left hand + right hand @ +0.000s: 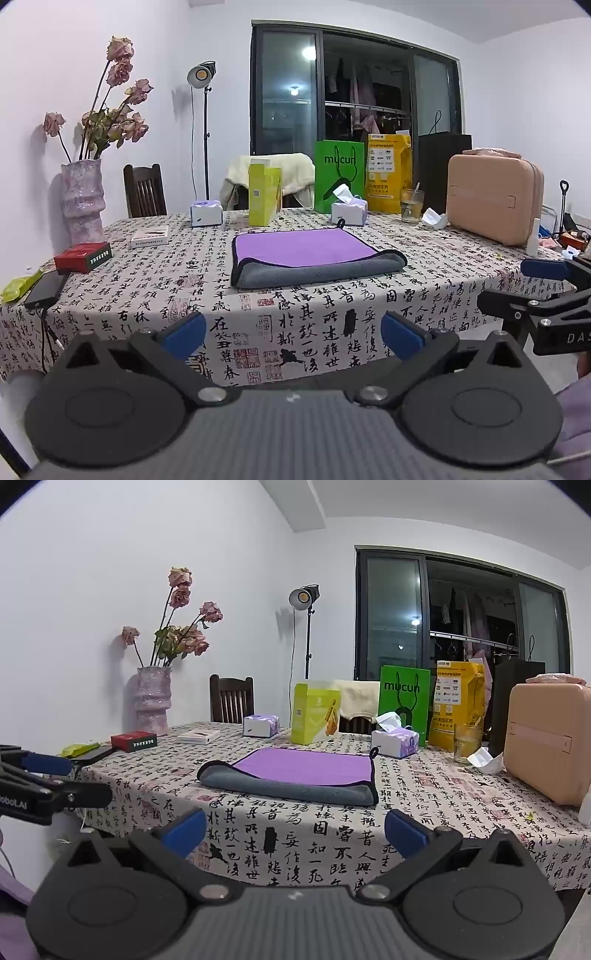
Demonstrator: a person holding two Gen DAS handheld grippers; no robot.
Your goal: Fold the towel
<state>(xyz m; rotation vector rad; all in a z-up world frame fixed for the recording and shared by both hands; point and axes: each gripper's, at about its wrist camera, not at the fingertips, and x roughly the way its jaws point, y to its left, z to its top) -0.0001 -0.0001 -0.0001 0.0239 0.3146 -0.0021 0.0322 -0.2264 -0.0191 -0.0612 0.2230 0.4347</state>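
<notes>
A towel (pixel 314 258), purple on top and grey underneath with a dark trim, lies folded over on the table, its grey folded edge toward me; it also shows in the right wrist view (pixel 295 773). My left gripper (pixel 293 334) is open and empty, held off the table's near edge, well short of the towel. My right gripper (pixel 295 830) is open and empty too, also in front of the near edge. The right gripper (pixel 517 288) shows at the right of the left wrist view, and the left gripper (pixel 79 781) at the left of the right wrist view.
The table (pixel 332 325) has a calligraphy-print cloth. Behind the towel stand two tissue boxes (pixel 349 212), a yellow-green box (pixel 264 195), a green bag (pixel 338 177), a yellow bag, a glass (pixel 412 206) and a pink case (pixel 493 197). At the left are a vase (pixel 83 201), a red box (pixel 83 256) and a phone (pixel 46 290).
</notes>
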